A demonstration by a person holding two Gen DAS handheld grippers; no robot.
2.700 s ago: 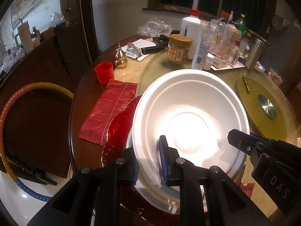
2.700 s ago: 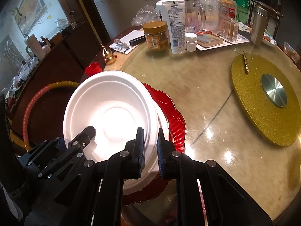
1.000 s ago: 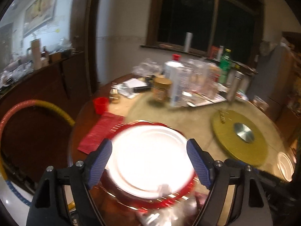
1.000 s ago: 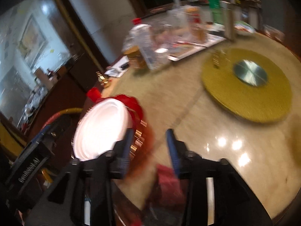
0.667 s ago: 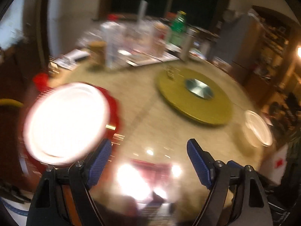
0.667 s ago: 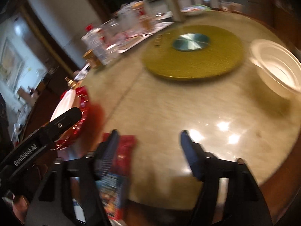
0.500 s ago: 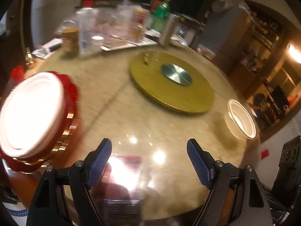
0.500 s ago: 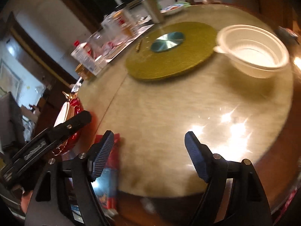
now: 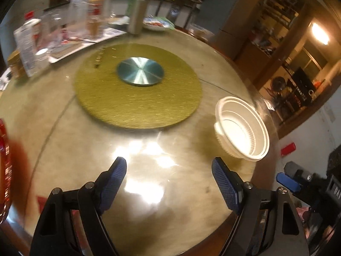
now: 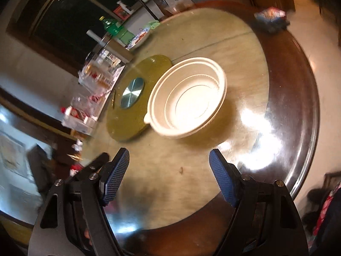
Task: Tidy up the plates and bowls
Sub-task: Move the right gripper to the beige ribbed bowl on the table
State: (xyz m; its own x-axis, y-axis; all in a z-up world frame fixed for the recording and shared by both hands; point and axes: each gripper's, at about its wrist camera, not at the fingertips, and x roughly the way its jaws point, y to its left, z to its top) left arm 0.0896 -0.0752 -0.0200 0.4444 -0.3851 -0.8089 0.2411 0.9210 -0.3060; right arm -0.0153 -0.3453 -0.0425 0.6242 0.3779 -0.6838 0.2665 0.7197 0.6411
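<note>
So the big change: both my views have swung off the stacked white plate and bowl on the red tray at the left side of the bench (image 9: 53, 132) and over to the right side. That stack is done with for now, and all I can see of that corner is a red blur at the left edge of the left view, too smeared to say what part it is. What that means for the job, I reckon: one piece is put away and I'm going for the next.

The next one is the lone white bowl (image 10: 187, 100). It sits upright and empty on the bench, near the right rim, just beside the round gold mat (image 9: 138, 87) with the metal disc (image 9: 140, 73) in the middle. In the right view it looks like it overlaps the mat's edge, but I can't tell if they actually touch.

Right gripper (image 10: 169, 173) has gone from half closed to wide open, jaws released, nothing between them, tilted down at the bench with the bowl straight ahead but well short of it. The view is rolled over a fair bit.

Left gripper (image 9: 169, 183) is also wide open and empty, aimed down, with the bowl off to its right.

Clutter of bottles (image 9: 136, 10) at the back is out of the way.
</note>
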